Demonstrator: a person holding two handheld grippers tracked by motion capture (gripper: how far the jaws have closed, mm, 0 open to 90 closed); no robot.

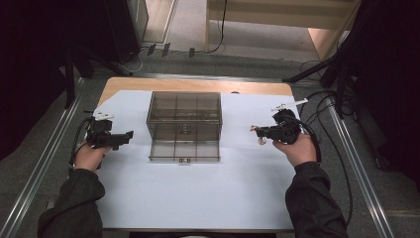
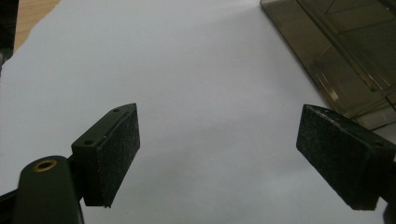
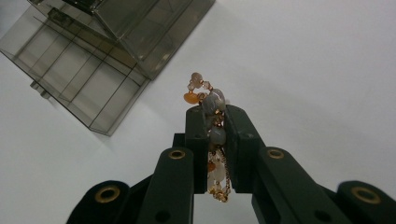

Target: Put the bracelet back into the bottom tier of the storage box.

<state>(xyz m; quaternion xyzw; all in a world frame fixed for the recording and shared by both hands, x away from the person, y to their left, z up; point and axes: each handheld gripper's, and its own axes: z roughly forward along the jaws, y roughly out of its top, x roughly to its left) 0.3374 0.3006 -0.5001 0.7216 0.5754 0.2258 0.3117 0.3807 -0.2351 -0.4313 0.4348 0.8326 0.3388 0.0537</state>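
A smoky clear plastic drawer box point(image 1: 184, 116) stands mid-table, its bottom drawer point(image 1: 184, 150) pulled out toward me and split into compartments. My right gripper point(image 1: 257, 131) hovers right of the box, shut on a beaded bracelet point(image 3: 212, 119) of grey, white and orange stones with a gold chain; beads stick out past the jaw tips and the chain hangs below. The box and open drawer point(image 3: 79, 74) lie upper left in the right gripper view. My left gripper point(image 1: 128, 136) is held left of the drawer, open, with nothing between its pads point(image 2: 119, 149). The drawer's corner point(image 2: 345, 60) appears at upper right there.
White paper point(image 1: 198, 188) covers the wooden table point(image 1: 198, 85). Cables trail from both grippers off the table's sides. Metal rails run along the floor left and right. Dark stands and a wooden bench sit beyond the far edge.
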